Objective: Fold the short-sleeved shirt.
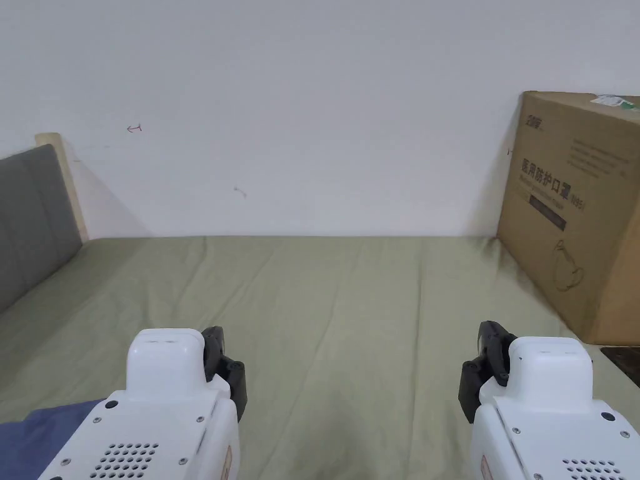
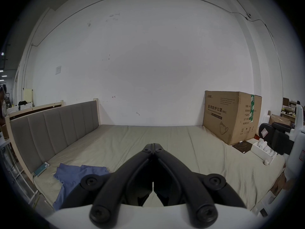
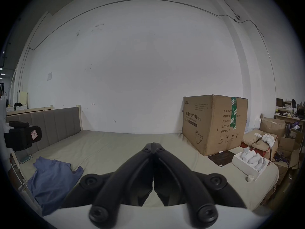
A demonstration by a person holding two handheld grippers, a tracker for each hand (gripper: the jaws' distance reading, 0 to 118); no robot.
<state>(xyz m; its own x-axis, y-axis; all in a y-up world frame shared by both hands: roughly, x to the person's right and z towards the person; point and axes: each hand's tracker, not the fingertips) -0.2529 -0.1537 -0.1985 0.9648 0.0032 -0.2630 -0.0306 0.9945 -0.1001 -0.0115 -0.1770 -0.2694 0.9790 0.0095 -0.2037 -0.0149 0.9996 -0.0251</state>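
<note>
A blue short-sleeved shirt (image 2: 69, 178) lies crumpled at the near left corner of the bed, also seen as the shirt (image 3: 51, 179) and as a blue patch (image 1: 37, 431) at the bottom left of the head view. My left gripper (image 2: 153, 144) is shut with nothing between its jaws, held above the sheet to the right of the shirt. My right gripper (image 3: 153, 143) is likewise shut and empty, farther right over bare sheet. Both white gripper bodies show low in the head view, the left gripper (image 1: 215, 356) and the right gripper (image 1: 490, 356).
The bed has an olive green sheet (image 1: 350, 300), a grey padded headboard (image 2: 54, 130) on the left and a white wall behind. A large cardboard box (image 3: 214, 125) stands at the right. A white tray of items (image 3: 250, 163), a dark mat (image 3: 221, 156) and a small jar (image 3: 250, 178) lie near it.
</note>
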